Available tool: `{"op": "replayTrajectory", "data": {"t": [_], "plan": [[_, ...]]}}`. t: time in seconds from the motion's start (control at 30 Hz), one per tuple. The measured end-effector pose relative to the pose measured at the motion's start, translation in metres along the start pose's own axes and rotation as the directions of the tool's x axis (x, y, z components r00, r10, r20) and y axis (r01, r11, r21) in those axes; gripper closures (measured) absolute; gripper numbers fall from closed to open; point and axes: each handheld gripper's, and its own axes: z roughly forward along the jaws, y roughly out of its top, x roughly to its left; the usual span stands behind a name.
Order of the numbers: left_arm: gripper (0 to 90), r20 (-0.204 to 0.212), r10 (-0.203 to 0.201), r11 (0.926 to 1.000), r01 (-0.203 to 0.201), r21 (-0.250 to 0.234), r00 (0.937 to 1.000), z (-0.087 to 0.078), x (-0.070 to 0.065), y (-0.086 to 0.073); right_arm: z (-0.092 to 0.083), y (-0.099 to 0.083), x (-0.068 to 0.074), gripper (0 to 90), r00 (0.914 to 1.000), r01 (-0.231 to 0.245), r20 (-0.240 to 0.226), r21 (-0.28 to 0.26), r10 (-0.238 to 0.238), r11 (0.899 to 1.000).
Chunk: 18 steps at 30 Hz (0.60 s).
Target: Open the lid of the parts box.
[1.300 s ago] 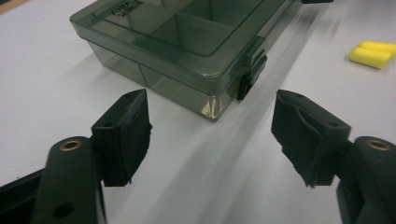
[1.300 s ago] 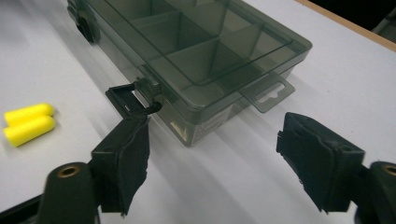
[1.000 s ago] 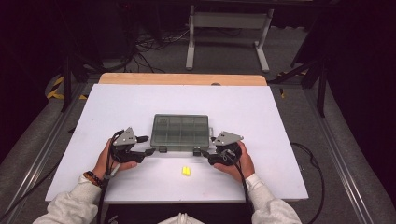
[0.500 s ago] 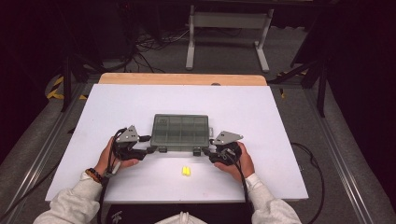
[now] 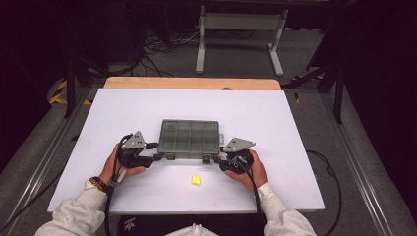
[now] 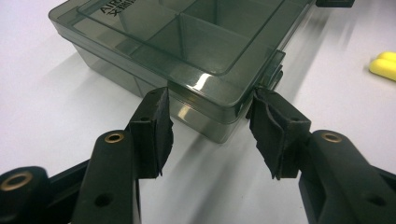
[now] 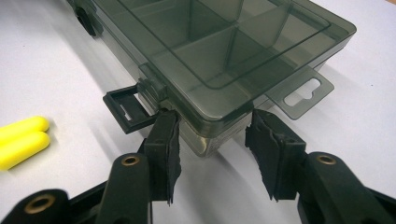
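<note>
**A:** What's in front of me on the surface?

**B:** The box, lid down, its long axis running across from one tool to the other. I've got a tool at each near corner, so neither hand is nearer; it's an even, two-sided approach.

**A:** The left tool?

**B:** The box's near corner sits just ahead of it, between the jaws. In the left gripper view one pad meets the front wall and the other reaches the latch side. About half open; I can't tell whether it's truly pinching yet.

**A:** And the right tool?

**B:** Same picture: the other near corner between its jaws, an opened latch just outside the left one, the hang tab beyond the right. Whether it bites, I can't say.

**A:** Anything else?

**B:** Two yellow pieces, behind the tools, between my hands.

**A:** What's changed?

**B:** Both sets of jaws have just been closing around the corners. The hands themselves have kept their place, and so has the box.
</note>
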Motion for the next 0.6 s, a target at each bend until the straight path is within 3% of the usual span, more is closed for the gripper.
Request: {"op": "replayTrajectory", "data": {"t": [0.2, 0.47, 0.6], "plan": [[50.1, 0.003, 0.0, 1.0, 0.0, 0.001, 1.0, -0.001, 0.0002, -0.0009, -0.0012, 0.0005, -0.0015, 52.8, 0.9985, -0.042, -0.036, -0.031, 0.041, 0.999], [50.7, -0.006, 0.017, 0.9998, -0.017, -0.007, 0.9998, -0.0044, -0.0016, 0.0006, -0.0026, 0.0023, -0.0007, 55.7, 0.9994, -0.026, -0.022, -0.025, 0.025, 0.999], [47.7, -0.021, 0.021, 0.9996, -0.021, -0.018, 0.9996, -0.0084, -0.0025, 0.0011, -0.0074, 0.0056, -0.0009, 59.6, 0.9994, -0.028, -0.021, -0.065, 0.027, 0.998]]}}
